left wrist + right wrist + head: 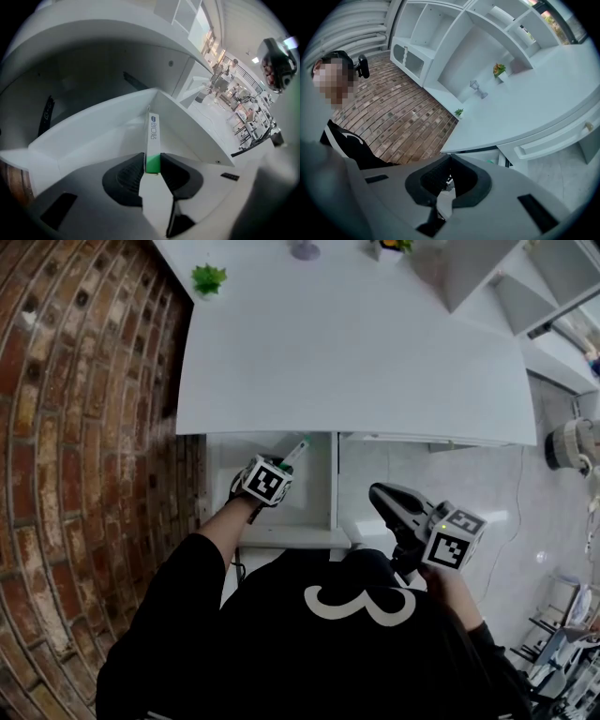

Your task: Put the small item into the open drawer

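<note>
A slim white box with a green end (153, 136) is the small item. My left gripper (152, 161) is shut on its green end, and the box points forward into the open white drawer (93, 126). From the head view the left gripper (284, 468) sits over the drawer (333, 486), just under the desk's front edge, with the box (297, 452) sticking out ahead of it. My right gripper (382, 494) hangs to the right of the drawer. Its jaws are shut with nothing between them, seen also in its own view (450, 161).
The white desk top (356, 352) overhangs the drawer and carries a small green plant (208, 279) at the back left. A brick surface (75, 427) runs along the left. White shelving (454, 51) stands behind the desk. Tiled floor (506, 484) lies to the right.
</note>
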Available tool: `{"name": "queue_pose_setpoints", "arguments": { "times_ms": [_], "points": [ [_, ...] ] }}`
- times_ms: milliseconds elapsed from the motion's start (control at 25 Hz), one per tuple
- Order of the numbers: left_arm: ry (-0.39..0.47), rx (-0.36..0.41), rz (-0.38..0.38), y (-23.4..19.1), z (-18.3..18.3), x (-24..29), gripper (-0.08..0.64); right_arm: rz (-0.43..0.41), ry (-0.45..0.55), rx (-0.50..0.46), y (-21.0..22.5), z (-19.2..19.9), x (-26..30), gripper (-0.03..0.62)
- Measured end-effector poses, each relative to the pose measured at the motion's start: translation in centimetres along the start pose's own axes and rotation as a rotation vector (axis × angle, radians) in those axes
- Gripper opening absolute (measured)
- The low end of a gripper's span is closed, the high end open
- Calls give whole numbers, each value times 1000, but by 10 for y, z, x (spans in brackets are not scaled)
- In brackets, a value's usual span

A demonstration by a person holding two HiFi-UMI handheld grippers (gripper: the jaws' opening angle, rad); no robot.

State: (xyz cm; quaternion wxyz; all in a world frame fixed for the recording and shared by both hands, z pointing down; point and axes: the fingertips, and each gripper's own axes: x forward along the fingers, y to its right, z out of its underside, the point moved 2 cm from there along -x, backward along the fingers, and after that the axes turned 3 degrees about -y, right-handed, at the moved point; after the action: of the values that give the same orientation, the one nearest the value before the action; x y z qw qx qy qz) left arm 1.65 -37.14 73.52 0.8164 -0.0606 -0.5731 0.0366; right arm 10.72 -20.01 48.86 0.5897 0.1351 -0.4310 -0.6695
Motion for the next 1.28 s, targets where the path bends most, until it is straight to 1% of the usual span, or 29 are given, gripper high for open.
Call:
{"name": "queue_pose_setpoints", "arguments": {
  "times_ms": [120, 160, 320, 440, 560, 760, 840, 920, 960, 1040, 1120, 1200, 1280],
  "points": [
    [9, -14, -11, -1, 0, -2, 171, -16, -4, 1, -1, -2, 2, 12],
    [12, -30, -8, -2, 1, -3, 201, -22, -6, 1, -1, -3, 2, 12],
    [53, -128, 41, 0, 2, -9, 247, -45, -27, -6, -2, -4, 4, 12],
    [102, -159, 10, -3, -1, -26, 302, -69, -43, -22, -5, -6, 4, 12],
    [155, -158, -31, 0, -8, -53, 302, -99, -57, -44, -12, -11, 1, 12],
    [234, -114, -88, 14, -23, -97, 299, -148, -81, -72, -22, -17, -6, 12],
    [274, -104, -110, 22, -32, -118, 278, -172, -88, -78, -29, -19, -11, 11],
    [318, -105, -127, 33, -43, -143, 236, -200, -89, -102, -37, -22, -17, 11],
    [342, -119, -132, 39, -49, -155, 211, -215, -88, -116, -42, -24, -21, 11],
    [400, -170, -131, 55, -59, -180, 190, -240, -82, -144, -51, -29, -30, 11],
    [459, -222, -106, 77, -67, -203, 165, -262, -71, -179, -62, -34, -42, 11],
    [521, -256, -73, 101, -74, -226, 133, -275, -55, -221, -71, -40, -55, 11],
    [607, -287, -46, 125, -83, -248, 107, -273, -32, -257, -76, -44, -70, 11]
  ]
}}
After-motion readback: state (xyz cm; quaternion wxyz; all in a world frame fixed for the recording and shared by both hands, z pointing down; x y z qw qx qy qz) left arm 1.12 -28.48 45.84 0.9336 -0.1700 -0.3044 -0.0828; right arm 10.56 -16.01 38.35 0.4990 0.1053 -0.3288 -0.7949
